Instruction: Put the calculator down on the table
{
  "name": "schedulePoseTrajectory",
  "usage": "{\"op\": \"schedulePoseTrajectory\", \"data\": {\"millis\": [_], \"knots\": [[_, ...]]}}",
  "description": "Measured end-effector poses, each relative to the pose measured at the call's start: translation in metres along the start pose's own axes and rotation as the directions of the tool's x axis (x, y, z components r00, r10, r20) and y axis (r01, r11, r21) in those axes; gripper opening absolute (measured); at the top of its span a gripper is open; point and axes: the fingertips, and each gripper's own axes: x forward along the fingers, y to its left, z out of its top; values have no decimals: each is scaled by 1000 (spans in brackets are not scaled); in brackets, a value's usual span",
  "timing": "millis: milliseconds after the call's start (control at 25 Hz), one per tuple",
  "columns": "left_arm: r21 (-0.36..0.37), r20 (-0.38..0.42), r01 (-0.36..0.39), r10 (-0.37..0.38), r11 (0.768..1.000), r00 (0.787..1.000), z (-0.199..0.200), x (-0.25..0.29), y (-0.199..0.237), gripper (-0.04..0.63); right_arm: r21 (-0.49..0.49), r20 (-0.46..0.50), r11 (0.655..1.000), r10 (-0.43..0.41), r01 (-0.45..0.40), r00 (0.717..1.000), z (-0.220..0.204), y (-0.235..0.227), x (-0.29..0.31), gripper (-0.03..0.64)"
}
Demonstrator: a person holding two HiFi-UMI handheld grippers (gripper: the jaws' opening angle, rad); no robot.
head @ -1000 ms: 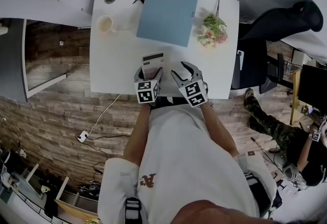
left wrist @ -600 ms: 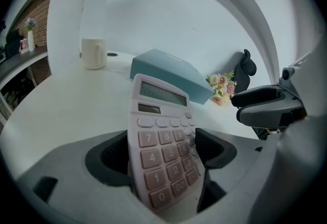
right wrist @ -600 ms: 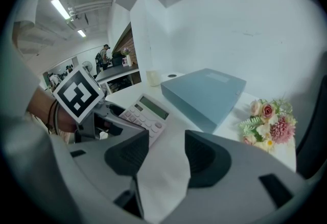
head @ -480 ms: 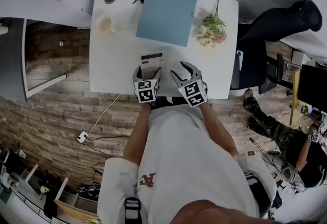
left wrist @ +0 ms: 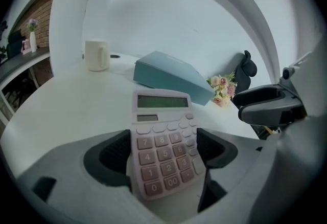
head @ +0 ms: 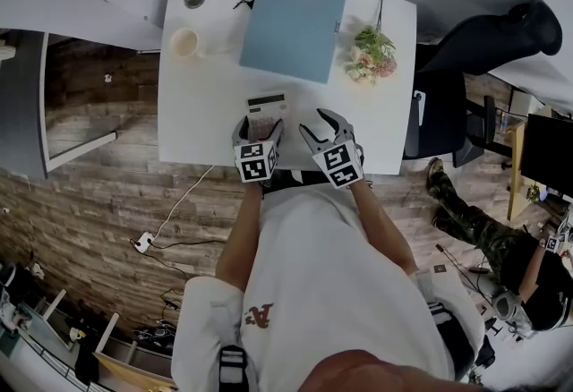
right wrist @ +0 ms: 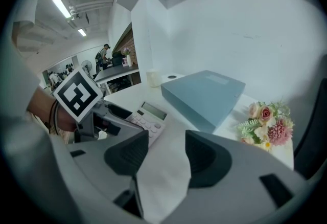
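The calculator (left wrist: 162,136) is shown lying loose between the wide-open jaws of the left gripper (left wrist: 164,150), a gap left unclear from overhead. Beside the calculator, the right gripper (right wrist: 166,159) is held parted and empty.

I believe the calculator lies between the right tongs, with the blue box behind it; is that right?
Not quite: the left gripper view shows the calculator between the left tongs, not the right tongs; the blue box is indeed behind it.

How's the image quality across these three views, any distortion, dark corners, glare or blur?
Head view: strong fisheye, the edges of the table bow; the light is even and the picture is sharp. Left gripper view: black corners, wall lines curve into arches, the calculator is sharp. Right gripper view: round black border, bright ceiling lights at upper left, the flowers are slightly soft.
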Motion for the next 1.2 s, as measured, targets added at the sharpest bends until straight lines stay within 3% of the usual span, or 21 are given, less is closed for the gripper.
{"op": "schedulePoseTrajectory", "data": {"millis": [400, 640, 800, 920, 1040, 1200], "knots": [[85, 127, 13, -24, 996, 992, 38, -29, -10, 386, -17, 60, 999, -35, 36, 998, 22, -4, -14, 235], [147, 257, 5, -43, 989, 966, 84, -59, -16, 311, -25, 156, 996, -80, 85, 985, 56, -13, -33, 221], [218, 364, -8, -74, 976, 928, 125, -89, -25, 234, -36, 241, 993, -104, 116, 965, 87, -19, -52, 184], [309, 435, -15, -127, 951, 892, 158, -115, -40, 184, -36, 317, 989, -122, 140, 941, 113, -23, -70, 150], [377, 502, -25, -182, 926, 846, 189, -139, -52, 116, -49, 407, 982, -147, 182, 902, 145, -25, -93, 117], [403, 566, -41, -213, 914, 796, 221, -174, -68, 69, -69, 524, 969, -166, 235, 836, 184, -21, -127, 87]]}}
